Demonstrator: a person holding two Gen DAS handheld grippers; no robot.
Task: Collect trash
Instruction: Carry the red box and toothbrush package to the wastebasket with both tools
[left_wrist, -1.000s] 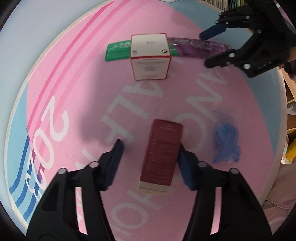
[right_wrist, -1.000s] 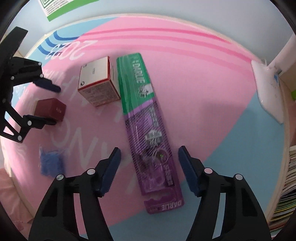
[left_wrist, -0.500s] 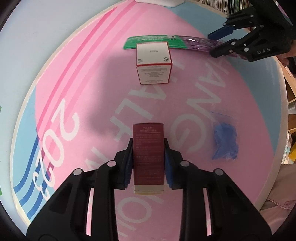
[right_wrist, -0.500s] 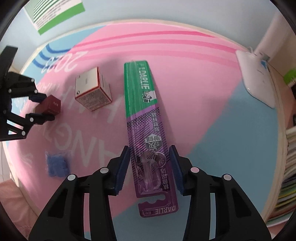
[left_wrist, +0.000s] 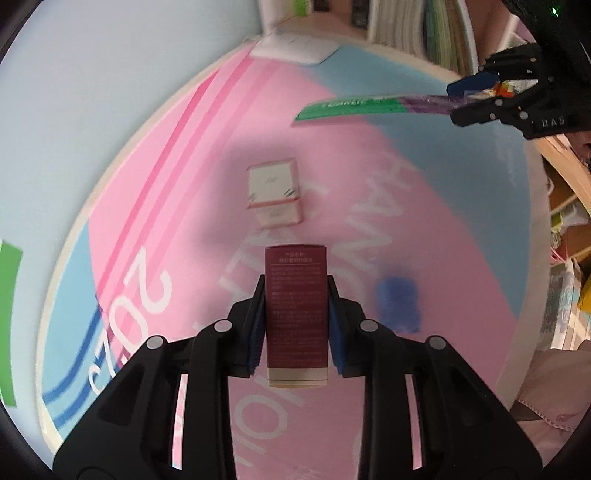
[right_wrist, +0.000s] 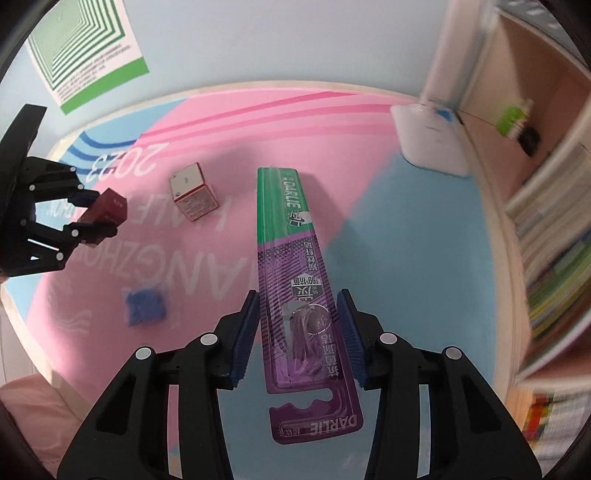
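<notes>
My left gripper (left_wrist: 296, 291) is shut on a dark red carton (left_wrist: 296, 310) and holds it lifted off the round pink and blue table (left_wrist: 155, 192). The same carton (right_wrist: 110, 208) shows at the left of the right wrist view, in the left gripper (right_wrist: 90, 214). My right gripper (right_wrist: 300, 302) is shut on a long green and purple toothbrush pack (right_wrist: 291, 251), raised above the table. From the left wrist view, that toothbrush pack (left_wrist: 369, 105) hangs at the upper right in the right gripper (left_wrist: 463, 99). A white box with red edges (left_wrist: 275, 194) (right_wrist: 192, 192) and a blue crumpled wrapper (left_wrist: 399, 302) (right_wrist: 146, 306) lie on the table.
A white flat device (right_wrist: 424, 136) rests at the table's far edge near a bookshelf (right_wrist: 546, 229) full of books. A green and white poster (right_wrist: 85, 48) hangs on the pale blue wall. Pink fabric (left_wrist: 546, 387) shows at the table's near side.
Both grippers closed on their items and then rose: the left lifted the dark red carton, the right lifted the toothbrush pack off the table and away from the white box.
</notes>
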